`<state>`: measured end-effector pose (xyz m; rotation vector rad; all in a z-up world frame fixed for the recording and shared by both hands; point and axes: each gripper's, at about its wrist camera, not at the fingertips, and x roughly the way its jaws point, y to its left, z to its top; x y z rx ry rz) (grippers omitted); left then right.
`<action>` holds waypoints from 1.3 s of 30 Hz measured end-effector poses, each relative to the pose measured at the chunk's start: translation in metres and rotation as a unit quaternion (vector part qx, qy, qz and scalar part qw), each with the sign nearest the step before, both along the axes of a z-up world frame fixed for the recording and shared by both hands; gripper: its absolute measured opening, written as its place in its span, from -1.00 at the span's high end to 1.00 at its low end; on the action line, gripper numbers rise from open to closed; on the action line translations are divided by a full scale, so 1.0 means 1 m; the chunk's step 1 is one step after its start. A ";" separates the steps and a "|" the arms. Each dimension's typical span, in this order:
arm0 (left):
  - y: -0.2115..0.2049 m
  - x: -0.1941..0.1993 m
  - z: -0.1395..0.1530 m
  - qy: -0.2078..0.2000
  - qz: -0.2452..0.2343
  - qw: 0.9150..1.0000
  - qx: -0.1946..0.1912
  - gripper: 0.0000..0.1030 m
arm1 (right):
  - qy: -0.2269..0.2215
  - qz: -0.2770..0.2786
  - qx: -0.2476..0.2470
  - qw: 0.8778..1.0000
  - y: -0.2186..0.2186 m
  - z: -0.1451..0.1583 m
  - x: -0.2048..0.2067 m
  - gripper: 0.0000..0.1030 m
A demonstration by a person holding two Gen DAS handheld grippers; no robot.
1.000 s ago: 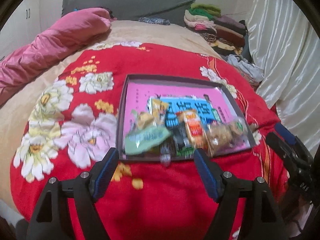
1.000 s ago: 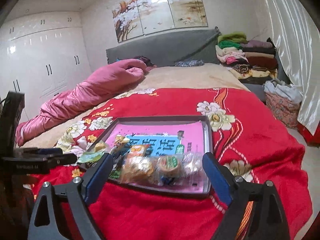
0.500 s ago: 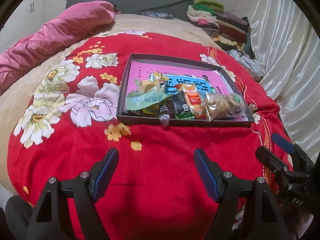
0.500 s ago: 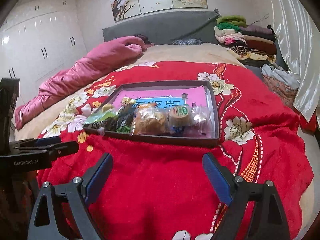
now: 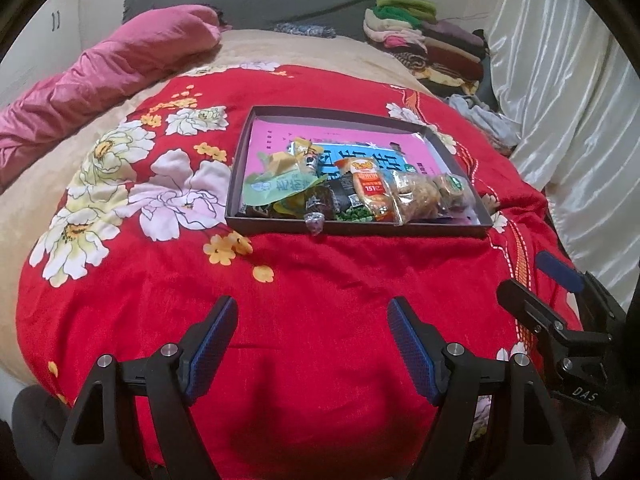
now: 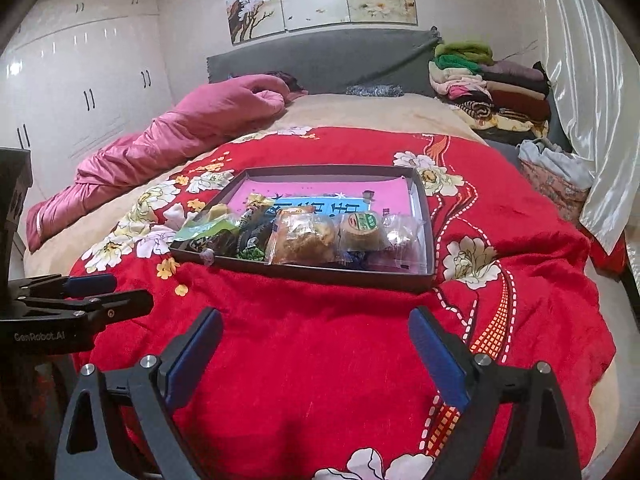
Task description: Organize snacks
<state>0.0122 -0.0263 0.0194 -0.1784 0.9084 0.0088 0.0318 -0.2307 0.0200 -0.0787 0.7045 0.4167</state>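
A shallow dark tray (image 5: 352, 227) (image 6: 424, 208) with a pink lining lies on the red flowered blanket (image 5: 304, 280) (image 6: 320, 340). Along its near side lie several snack packets: a green one (image 5: 276, 190), an orange one (image 5: 370, 188), a clear bag of pastry (image 5: 414, 198) (image 6: 304, 236) and a round cake (image 6: 362, 230). A small silver sweet (image 5: 315, 224) hangs over the near rim. My left gripper (image 5: 312, 340) is open and empty, well short of the tray. My right gripper (image 6: 316, 344) is open and empty, also short of it.
A pink quilt (image 5: 108, 76) lies along the left of the bed. Folded clothes (image 6: 492, 88) are stacked at the back right by white curtains (image 5: 568, 112). White wardrobes (image 6: 80, 80) stand at the left. Each gripper shows at the edge of the other's view.
Both grippers have pulled back from the tray toward the foot of the bed. The tray and snacks have not moved.
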 end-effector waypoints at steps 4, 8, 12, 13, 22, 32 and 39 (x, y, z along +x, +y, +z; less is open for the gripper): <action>-0.001 -0.004 0.001 0.000 -0.002 1.000 0.001 -0.52 | 0.001 -0.001 -0.004 1.000 0.000 0.000 -0.001 -0.84; 0.001 -0.007 0.003 -0.002 0.002 1.000 0.003 -0.52 | 0.002 -0.004 -0.006 1.000 -0.001 -0.001 -0.001 -0.84; 0.002 -0.010 0.004 -0.004 0.003 1.000 0.003 -0.52 | 0.002 -0.005 -0.009 1.000 -0.001 -0.001 0.000 -0.84; 0.002 -0.010 0.004 -0.004 0.004 1.000 0.002 -0.52 | 0.003 -0.006 -0.009 1.000 -0.001 -0.002 0.000 -0.84; 0.003 -0.010 0.005 0.000 0.005 1.000 0.003 -0.52 | 0.003 -0.010 -0.012 1.000 -0.003 -0.004 0.001 -0.84; 0.004 -0.010 0.004 -0.005 0.007 1.000 0.001 -0.52 | 0.002 -0.013 -0.013 1.000 -0.004 -0.003 0.001 -0.84; 0.003 -0.010 0.007 -0.014 0.002 1.000 0.005 -0.52 | 0.003 -0.015 -0.015 1.000 -0.006 -0.003 0.001 -0.84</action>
